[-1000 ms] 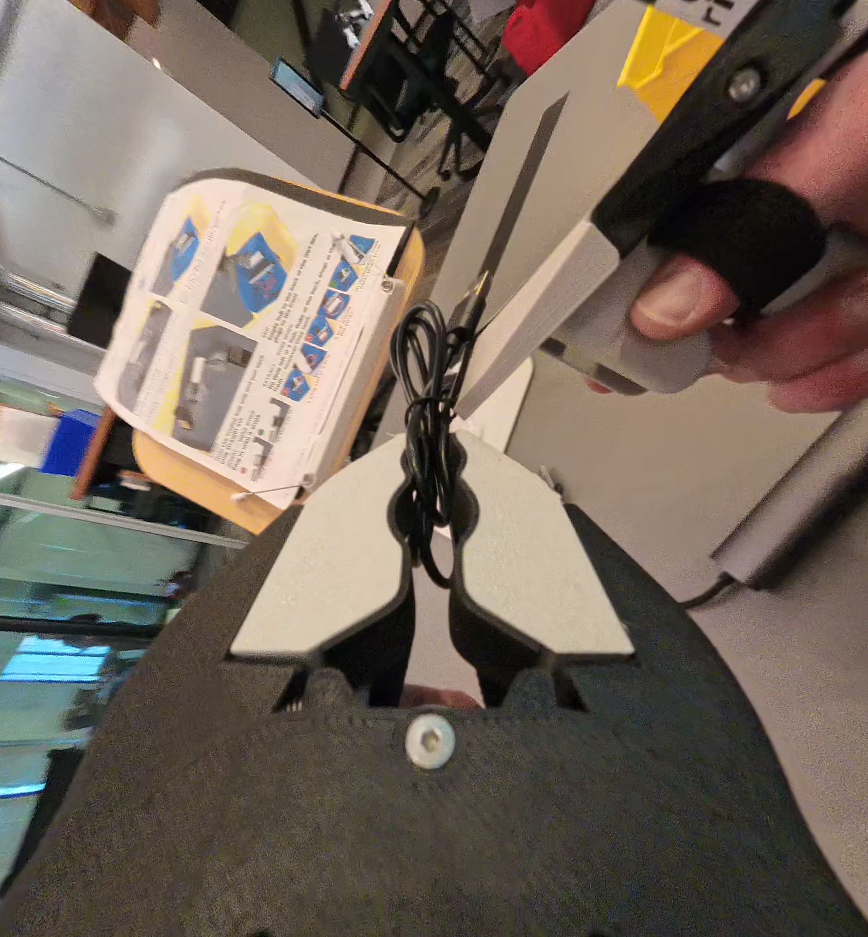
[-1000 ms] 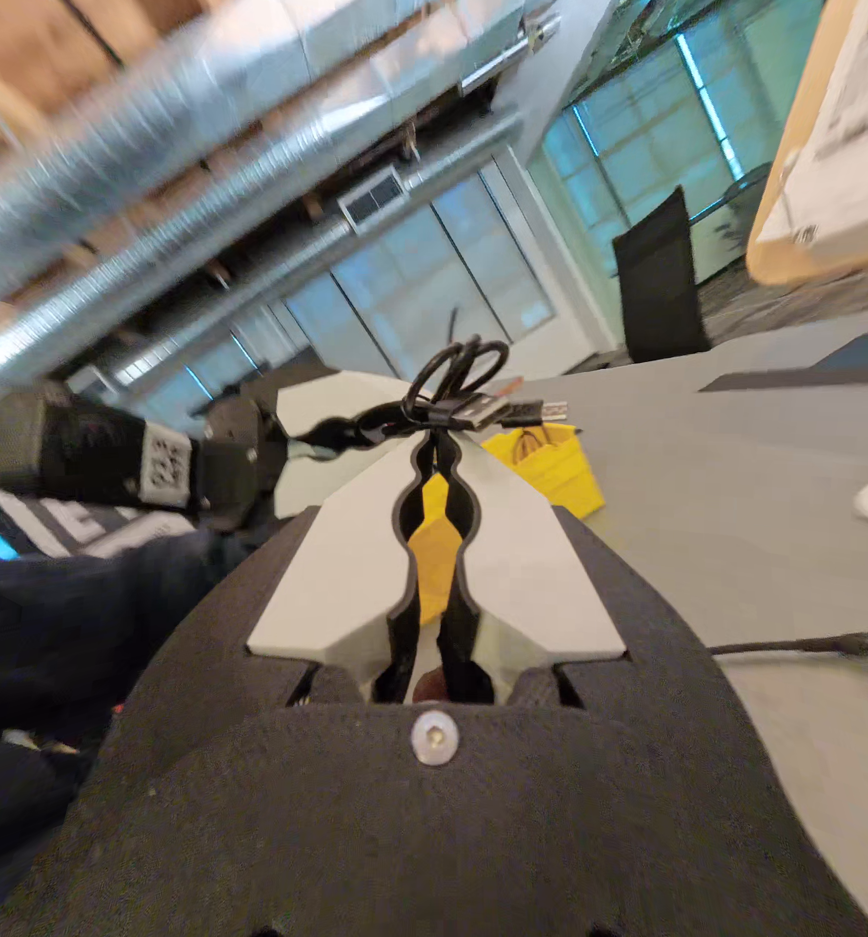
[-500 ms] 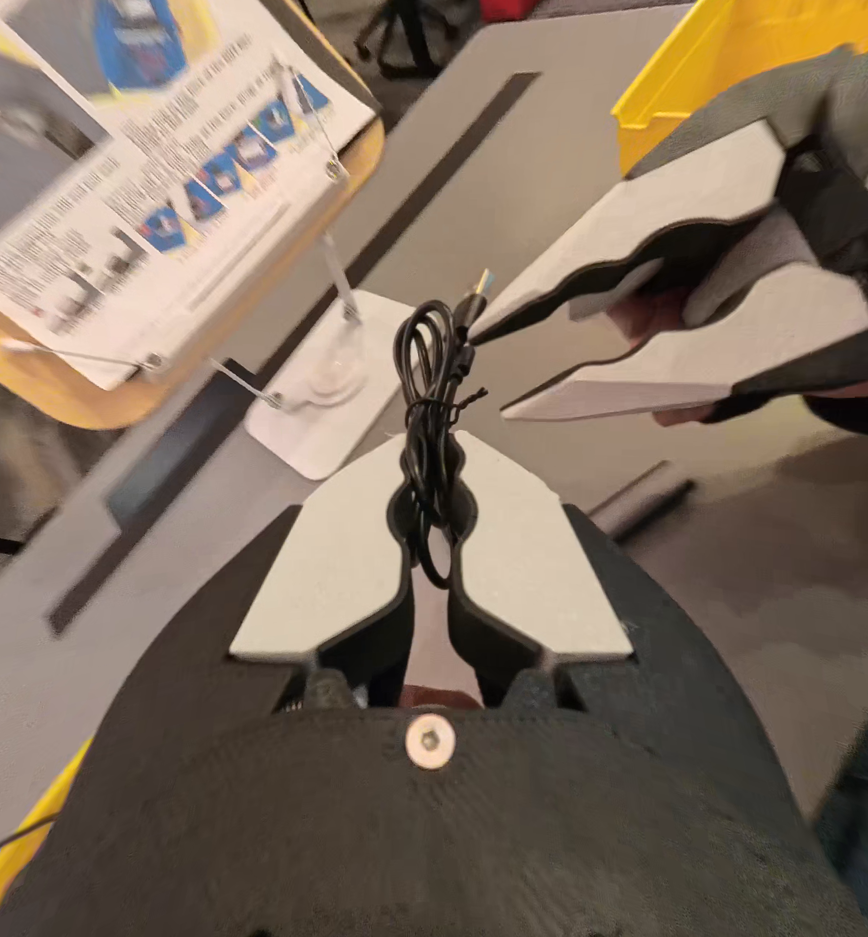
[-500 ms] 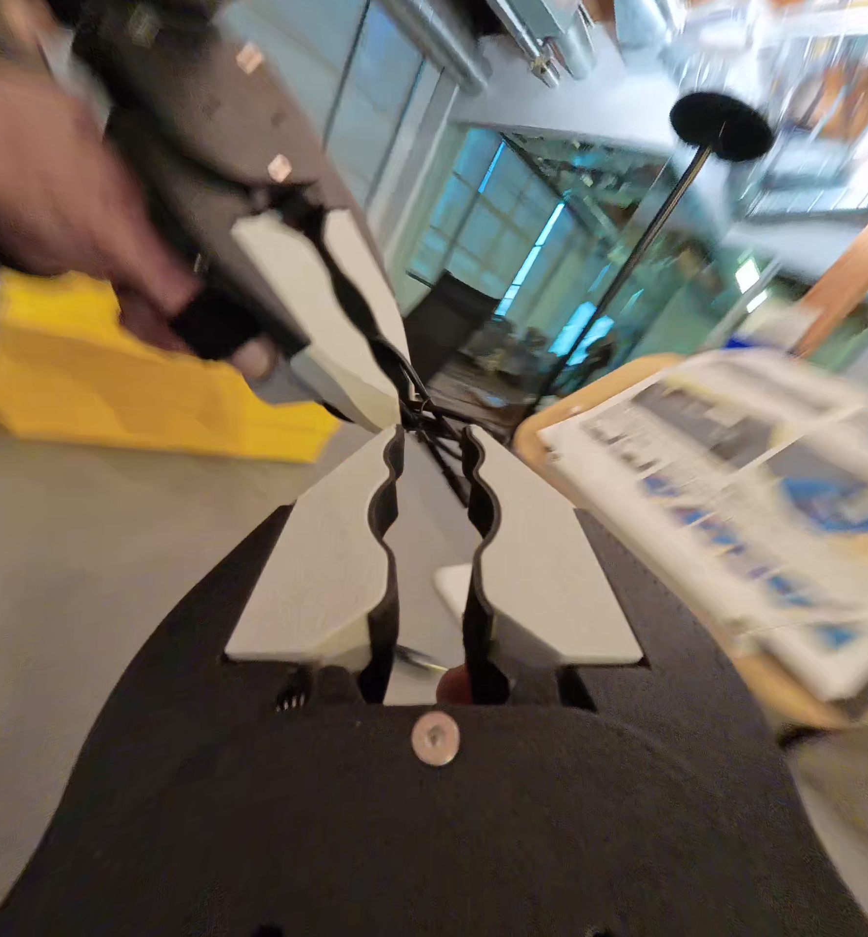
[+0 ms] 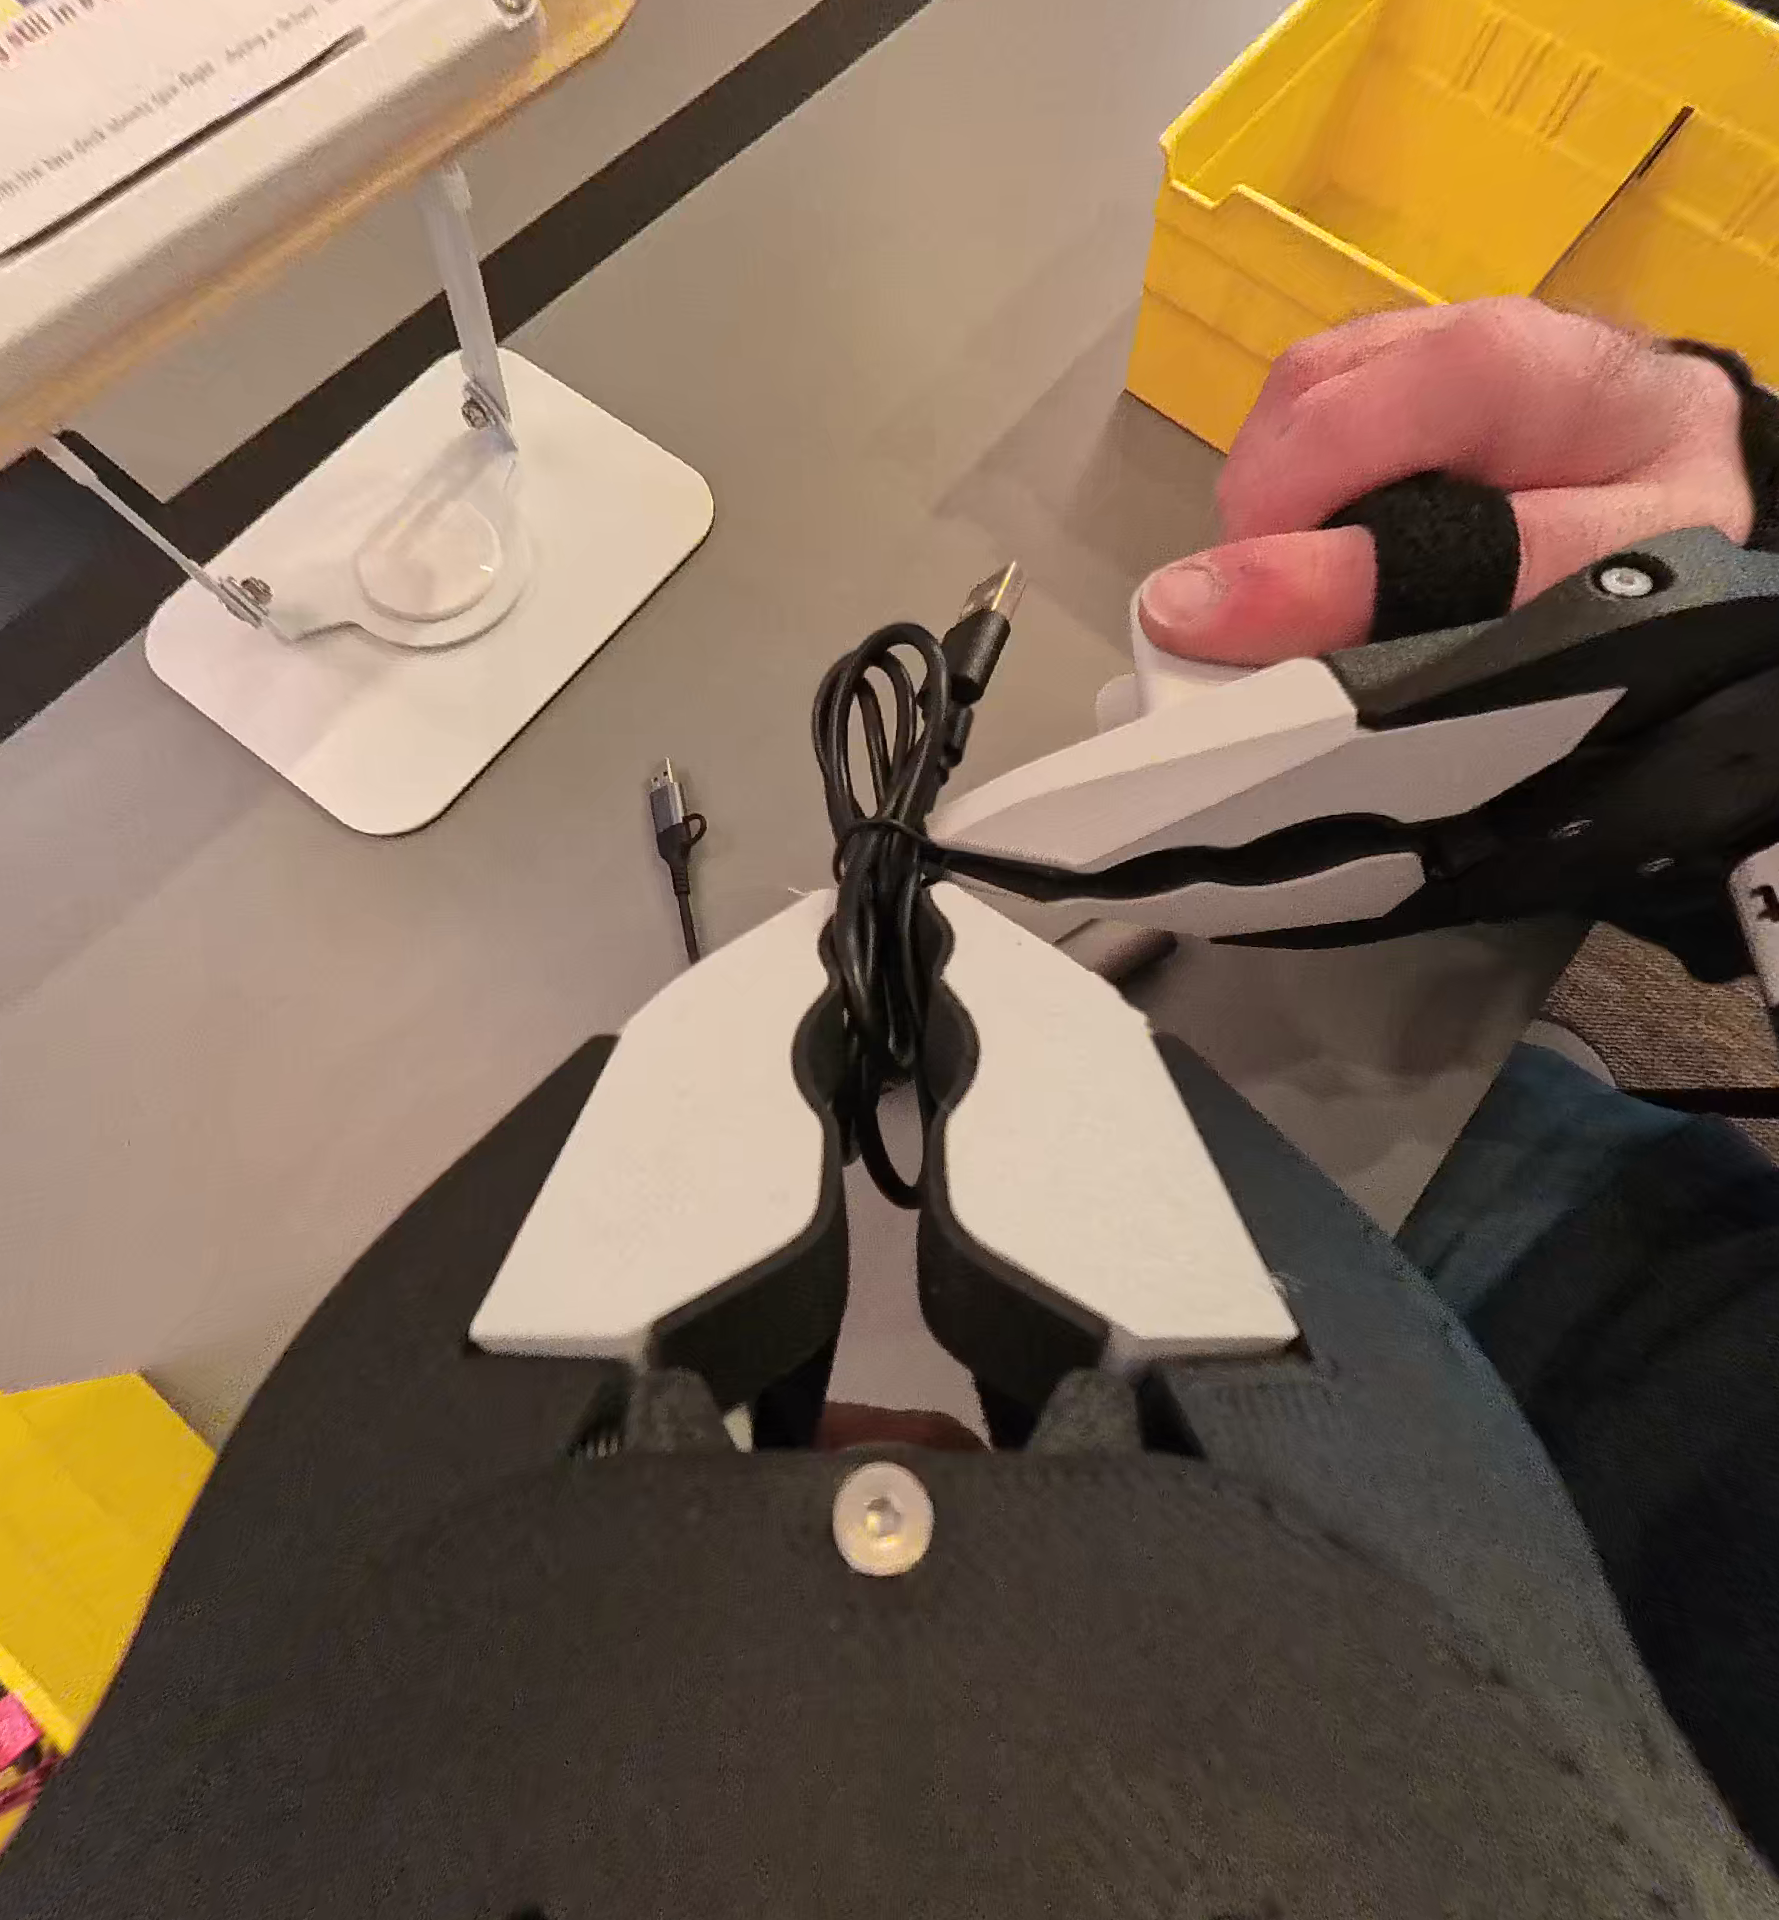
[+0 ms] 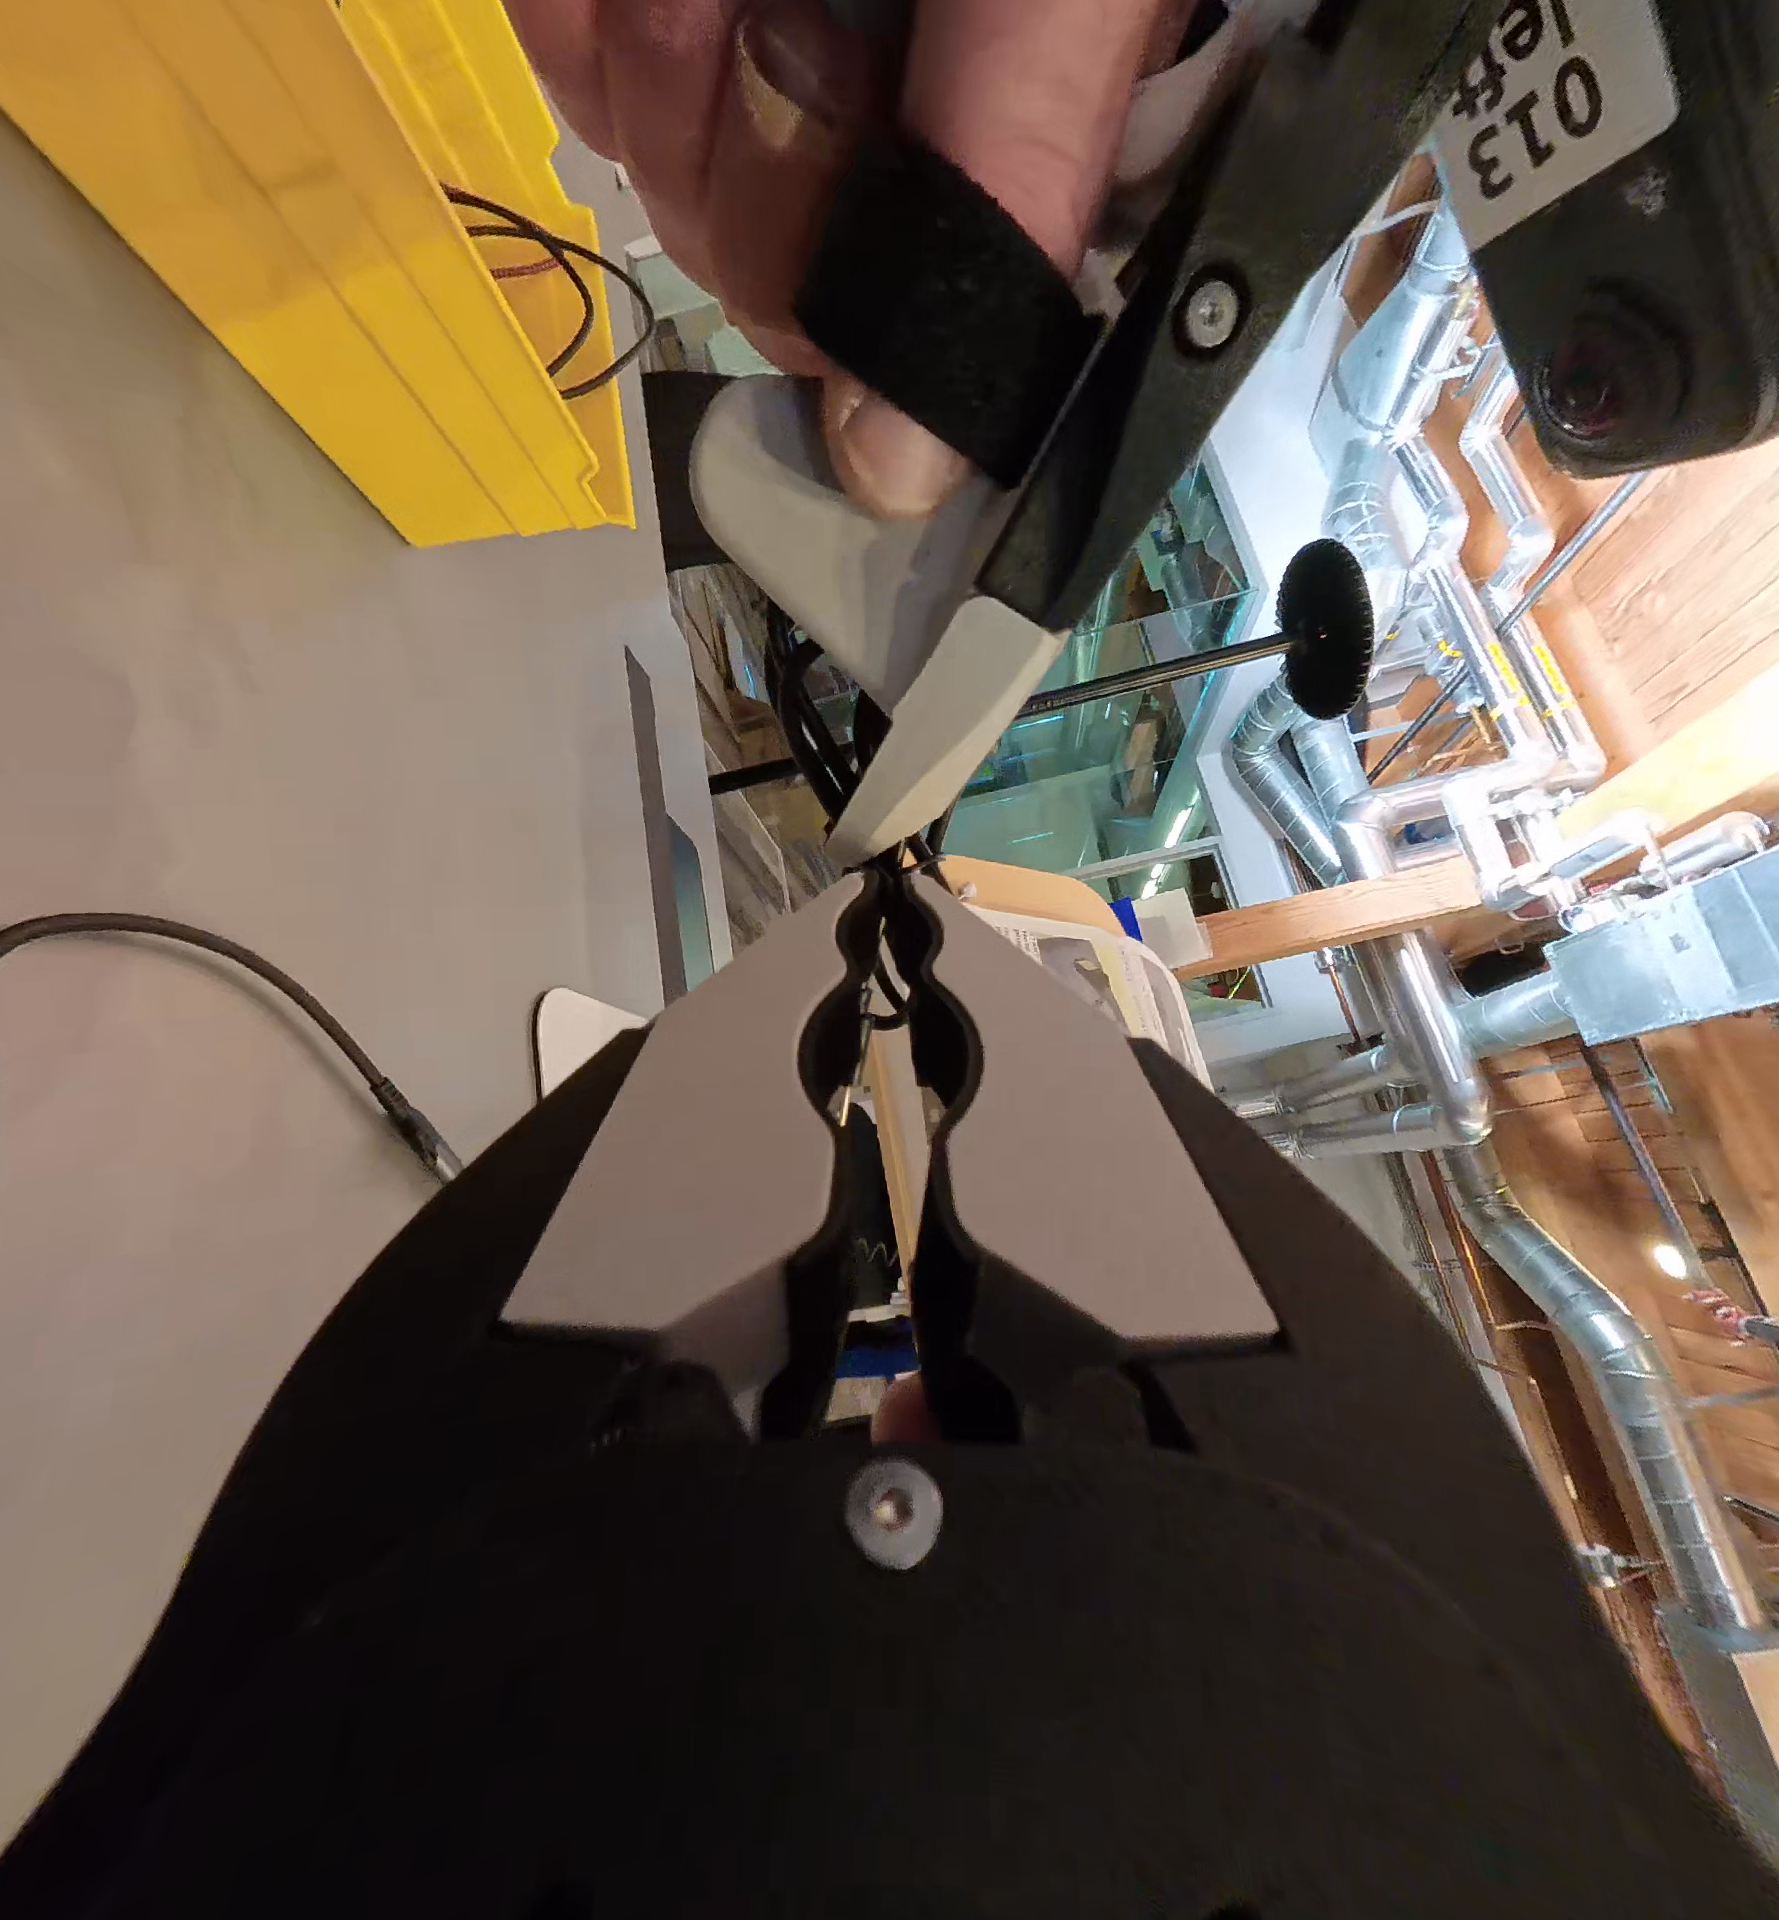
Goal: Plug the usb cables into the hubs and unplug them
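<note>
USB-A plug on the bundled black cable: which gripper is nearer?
Right. The right gripper pinches the bundle's tie just below the USB-A plug; the left gripper clamps the coil farther down, away from the plug.

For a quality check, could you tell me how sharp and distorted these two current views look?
Left wrist view: sharp on the bundled black USB cable and left gripper, with wide-angle bending at the edges. Right wrist view: rolled sideways, the hand up close is soft, and the ceiling ducts curve.

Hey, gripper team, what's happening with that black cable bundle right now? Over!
Left gripper shut on coiled black USB cable, held above grey table. Right gripper pinching the bundle's twist tie. USB plug free. No hub in view.
</note>
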A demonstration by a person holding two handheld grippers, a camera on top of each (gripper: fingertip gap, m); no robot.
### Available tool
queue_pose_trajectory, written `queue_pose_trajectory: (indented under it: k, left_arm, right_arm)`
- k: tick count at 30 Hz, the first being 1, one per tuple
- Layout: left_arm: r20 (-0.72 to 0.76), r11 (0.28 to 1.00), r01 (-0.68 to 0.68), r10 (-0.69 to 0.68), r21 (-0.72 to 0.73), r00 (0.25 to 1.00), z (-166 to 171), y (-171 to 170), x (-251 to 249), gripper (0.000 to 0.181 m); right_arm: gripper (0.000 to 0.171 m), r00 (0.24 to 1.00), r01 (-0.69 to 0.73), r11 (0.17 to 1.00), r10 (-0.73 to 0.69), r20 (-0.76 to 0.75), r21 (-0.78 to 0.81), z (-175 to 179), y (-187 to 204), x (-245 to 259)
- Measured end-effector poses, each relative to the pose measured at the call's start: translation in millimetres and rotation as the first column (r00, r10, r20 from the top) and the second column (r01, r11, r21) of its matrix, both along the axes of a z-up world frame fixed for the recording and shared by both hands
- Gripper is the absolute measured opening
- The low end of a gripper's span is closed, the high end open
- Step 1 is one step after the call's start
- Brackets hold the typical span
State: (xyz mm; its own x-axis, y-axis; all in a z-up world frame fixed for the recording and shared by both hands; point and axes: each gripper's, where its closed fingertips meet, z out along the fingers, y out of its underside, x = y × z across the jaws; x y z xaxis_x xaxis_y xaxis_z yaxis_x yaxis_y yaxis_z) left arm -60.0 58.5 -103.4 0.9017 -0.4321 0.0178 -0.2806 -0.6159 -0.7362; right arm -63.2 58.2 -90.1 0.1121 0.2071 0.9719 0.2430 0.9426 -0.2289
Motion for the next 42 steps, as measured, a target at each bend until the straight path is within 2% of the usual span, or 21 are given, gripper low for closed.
queue_pose_trajectory:
  k: [2,6,8,10,12,15,17,19,20,21,22,23,25,28,29,32,34,36,37,39,42]
  left_arm:
    - [0.010,1.000,-0.010,0.010,0.001,1.000,0,2,0,0.009]
    - [-0.064,0.998,-0.020,0.024,0.067,0.998,3,8,-1,0.009]
    - [-0.121,0.993,-0.013,0.028,0.121,0.992,6,11,-2,0.009]
    - [-0.185,0.983,0.005,0.029,0.181,0.982,10,13,-2,0.009]
    - [-0.300,0.959,0.057,0.030,0.276,0.954,17,15,-1,0.009]
    - [-0.534,0.884,0.179,0.091,0.432,0.841,28,18,-1,0.009]
    - [-0.635,0.824,0.259,0.149,0.504,0.758,34,20,1,0.009]
    - [-0.702,0.761,0.337,0.212,0.555,0.680,37,20,2,0.008]
    - [-0.722,0.730,0.372,0.237,0.574,0.650,38,21,2,0.009]
    - [-0.743,0.684,0.421,0.271,0.596,0.612,40,20,3,0.008]
    - [-0.748,0.656,0.443,0.298,0.612,0.593,40,20,4,0.008]
    - [-0.726,0.670,0.412,0.284,0.618,0.626,37,21,3,0.008]
    - [-0.663,0.725,0.326,0.235,0.606,0.711,30,23,-2,0.009]
    - [-0.586,0.795,0.230,0.186,0.561,0.789,26,21,-4,0.008]
    - [-0.561,0.815,0.198,0.179,0.544,0.808,26,21,-7,0.008]
    - [-0.456,0.880,0.124,0.113,0.458,0.883,21,18,-8,0.008]
    - [-0.414,0.916,0.106,0.070,0.387,0.908,16,16,-8,0.009]
    - [-0.364,0.946,0.080,0.043,0.315,0.930,12,14,-7,0.008]
    - [-0.350,0.960,0.076,0.024,0.270,0.936,9,13,-7,0.008]
    - [-0.324,0.974,0.070,0.004,0.215,0.946,8,11,-6,0.008]
    - [-0.280,0.993,0.068,-0.038,0.099,0.959,3,5,-6,0.008]
  right_arm:
    - [0.000,1.000,0.008,1.000,-0.008,0.006,-0.011,0,2,0]
    - [0.000,1.000,0.019,0.975,-0.021,-0.009,-0.223,2,7,1]
    - [0.000,0.999,-0.013,0.918,-0.003,-0.039,-0.397,4,8,1]
    - [0.000,0.996,-0.072,0.814,0.025,-0.088,-0.576,7,9,2]
    - [0.000,0.980,-0.190,0.608,0.074,-0.183,-0.771,13,8,4]
    - [0.000,0.930,-0.366,0.185,0.104,-0.352,-0.912,23,8,8]
    - [0.000,0.881,-0.456,-0.100,0.090,-0.464,-0.884,27,8,11]
    - [0.000,0.819,-0.513,-0.389,0.045,-0.572,-0.765,29,8,13]
    - [0.000,0.793,-0.524,-0.490,0.017,-0.609,-0.697,29,8,14]
    - [0.000,0.772,-0.533,-0.552,-0.008,-0.636,-0.641,30,8,16]
    - [0.000,0.763,-0.542,-0.572,-0.026,-0.646,-0.616,30,7,16]
    - [0.000,0.761,-0.546,-0.576,-0.040,-0.647,-0.607,28,7,14]
    - [0.000,0.766,-0.553,-0.550,-0.039,-0.642,-0.627,24,10,10]
    - [0.014,0.792,-0.556,-0.351,0.052,-0.609,-0.753,25,6,10]
    - [0.019,0.818,-0.542,-0.218,0.084,-0.569,-0.811,23,5,10]
    - [0.021,0.911,-0.413,0.294,0.131,-0.392,-0.862,15,6,11]
    - [0.019,0.954,-0.290,0.589,0.118,-0.275,-0.754,11,7,13]
    - [0.016,0.978,-0.181,0.815,0.088,-0.191,-0.551,13,6,14]
    - [0.015,0.987,-0.123,0.898,0.067,-0.143,-0.423,12,5,13]
    - [0.016,0.998,-0.024,0.979,0.013,-0.056,-0.204,5,7,9]
    - [0.016,1.000,0.001,0.998,-0.003,-0.026,-0.068,4,6,6]
